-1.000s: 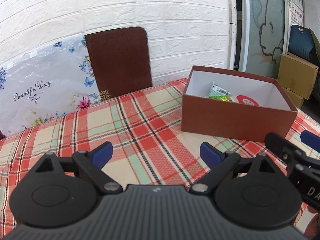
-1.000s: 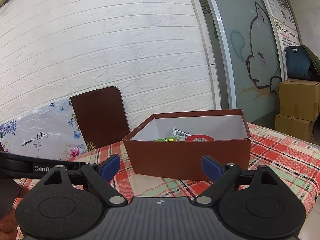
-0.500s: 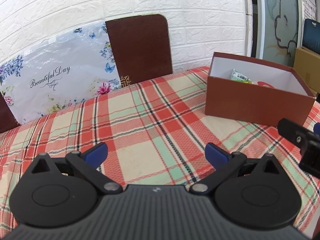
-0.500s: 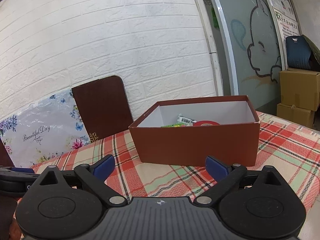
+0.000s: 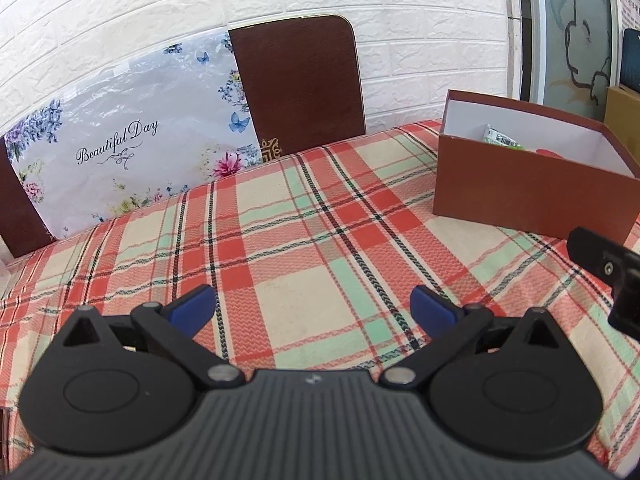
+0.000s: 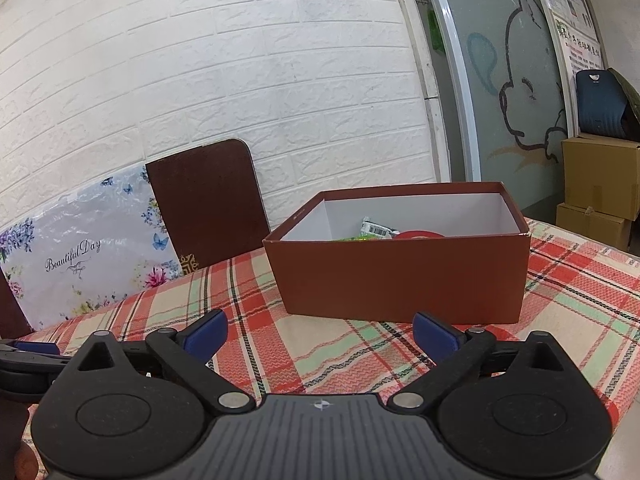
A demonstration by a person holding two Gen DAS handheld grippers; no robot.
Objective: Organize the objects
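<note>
1. Two grippers show, one box, one floral panel and one full brown board, with a sliver of another brown board at the far left edge of both views.
2. At the left, the floral panel (image 5: 120, 148) printed "Beautiful Day" leans against the white brick wall (image 5: 200, 0), partly overlapped by the brown board (image 5: 300, 88) just to its right.
3. The left gripper (image 5: 312, 308) hovers low over the plaid tablecloth (image 5: 300, 240), tilted slightly downward, its blue fingertips (image 5: 192, 306) spread wide with only cloth between them.
4. The brown box (image 5: 528, 196) stands open on the cloth, ahead and to the right of the left gripper and well apart from it; a green packet (image 5: 500, 138) lies inside against the white lining.
5. The right gripper (image 6: 320, 334) is held roughly level, pointing at the box's (image 6: 400, 276) near wall, which sits just ahead and slightly right of centre; its blue fingertips (image 6: 434, 336) are likewise spread apart and hold nothing.
6. Inside the box, from this view, the green packet (image 6: 376, 230) lies beside a red round object (image 6: 420, 234).
7. Two stacked cardboard cartons (image 6: 600, 192) stand at the far right, beyond the table.
</note>
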